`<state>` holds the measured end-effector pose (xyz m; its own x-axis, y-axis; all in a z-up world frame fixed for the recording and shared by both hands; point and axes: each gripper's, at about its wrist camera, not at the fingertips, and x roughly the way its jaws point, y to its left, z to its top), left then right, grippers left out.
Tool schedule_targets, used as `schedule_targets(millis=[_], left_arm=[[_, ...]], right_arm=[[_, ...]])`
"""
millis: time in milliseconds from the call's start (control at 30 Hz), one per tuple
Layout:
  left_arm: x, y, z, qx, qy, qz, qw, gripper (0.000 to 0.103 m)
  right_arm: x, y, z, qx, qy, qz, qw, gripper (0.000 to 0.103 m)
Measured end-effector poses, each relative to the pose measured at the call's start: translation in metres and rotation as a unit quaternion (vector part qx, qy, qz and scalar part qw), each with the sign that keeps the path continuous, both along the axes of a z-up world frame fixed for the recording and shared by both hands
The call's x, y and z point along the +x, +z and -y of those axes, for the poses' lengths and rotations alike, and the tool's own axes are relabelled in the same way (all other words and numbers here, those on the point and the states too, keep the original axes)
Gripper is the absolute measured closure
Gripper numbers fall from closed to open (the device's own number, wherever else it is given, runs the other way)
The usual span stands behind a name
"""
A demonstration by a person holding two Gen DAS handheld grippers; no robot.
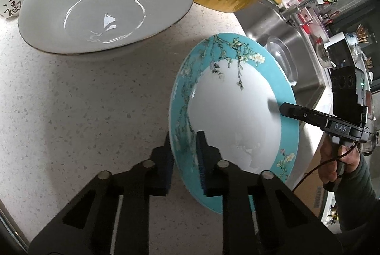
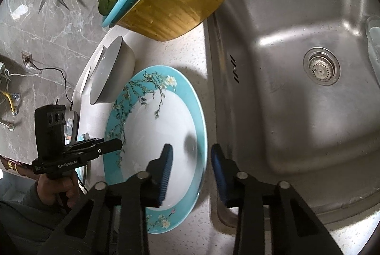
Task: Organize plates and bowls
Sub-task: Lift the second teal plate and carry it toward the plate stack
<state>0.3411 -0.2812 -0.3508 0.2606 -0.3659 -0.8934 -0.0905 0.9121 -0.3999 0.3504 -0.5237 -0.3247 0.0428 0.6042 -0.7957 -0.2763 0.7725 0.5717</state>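
Left wrist view: the left gripper (image 1: 184, 155) is clamped on the near rim of the turquoise plate (image 1: 234, 117), which lies on the counter (image 1: 83, 112) beside the sink (image 1: 285, 46); a white bowl (image 1: 104, 3) sits beyond it.

Right wrist view: the right gripper (image 2: 190, 174) straddles the plate's sink-side rim, its pads (image 2: 166, 172) apart from it.

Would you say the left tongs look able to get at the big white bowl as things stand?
Probably not right now: the left tongs are shut on the rim of the blue plate. The white bowl sits just beyond on bare counter, so the way looks free once the plate is let go.
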Motion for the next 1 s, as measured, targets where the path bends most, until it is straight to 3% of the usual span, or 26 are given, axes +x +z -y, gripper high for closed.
schedule_targets(millis=[200, 600, 1000], left_arm=[[0.002, -0.002, -0.004, -0.008, 0.002, -0.001, 1.0, 0.092], [-0.002, 0.002, -0.008, -0.004, 0.01, -0.009, 0.9999, 0.093], [-0.025, 0.03, -0.029, -0.009, 0.014, 0.003, 0.9999, 0.093]], right_arm=[[0.0, -0.004, 0.003, -0.017, -0.002, -0.004, 1.0, 0.092], [-0.002, -0.002, -0.005, -0.045, -0.005, -0.012, 0.999, 0.093], [-0.013, 0.02, -0.023, -0.048, -0.002, -0.008, 0.999, 0.093]])
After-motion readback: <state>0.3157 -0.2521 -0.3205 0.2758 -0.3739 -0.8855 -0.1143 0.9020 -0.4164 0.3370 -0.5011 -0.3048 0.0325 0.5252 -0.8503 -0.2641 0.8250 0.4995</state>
